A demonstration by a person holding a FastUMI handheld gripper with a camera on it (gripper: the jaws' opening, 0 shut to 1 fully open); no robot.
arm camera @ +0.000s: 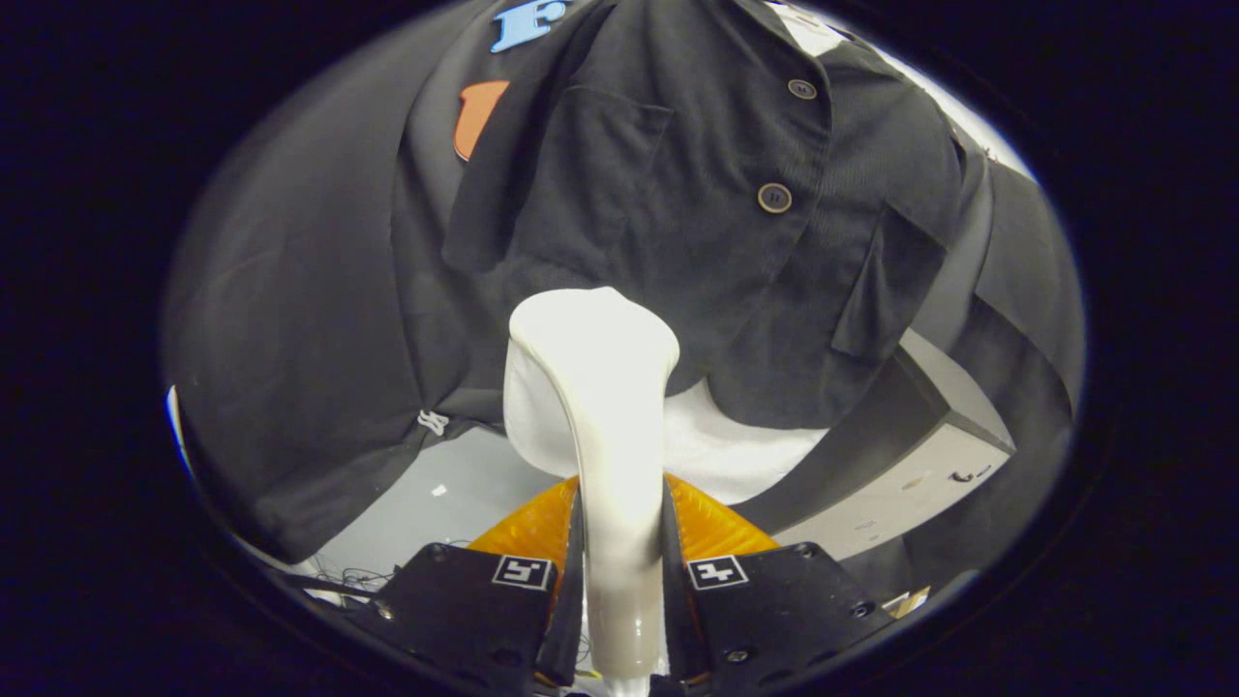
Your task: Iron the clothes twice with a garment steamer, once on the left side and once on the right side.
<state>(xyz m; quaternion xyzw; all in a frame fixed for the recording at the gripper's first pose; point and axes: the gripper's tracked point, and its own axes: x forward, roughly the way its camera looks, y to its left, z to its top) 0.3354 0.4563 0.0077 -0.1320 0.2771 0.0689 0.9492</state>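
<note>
**Steamer head poised under the jacket hem**

The hand-held gripper pinches the white plastic garment steamer by its handle, long axis pointing straight ahead; just beyond hangs the dark button-front jacket.

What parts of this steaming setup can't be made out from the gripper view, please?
- Steamer nozzle face: turned away toward the jacket, so contact can't be judged.
- Steamer handle's lower end: hidden between the gripper fingers, which clamp it.
- Jacket hem behind the steamer head: covered.
- Jacket collar and hanger: cut off at the top.
</note>
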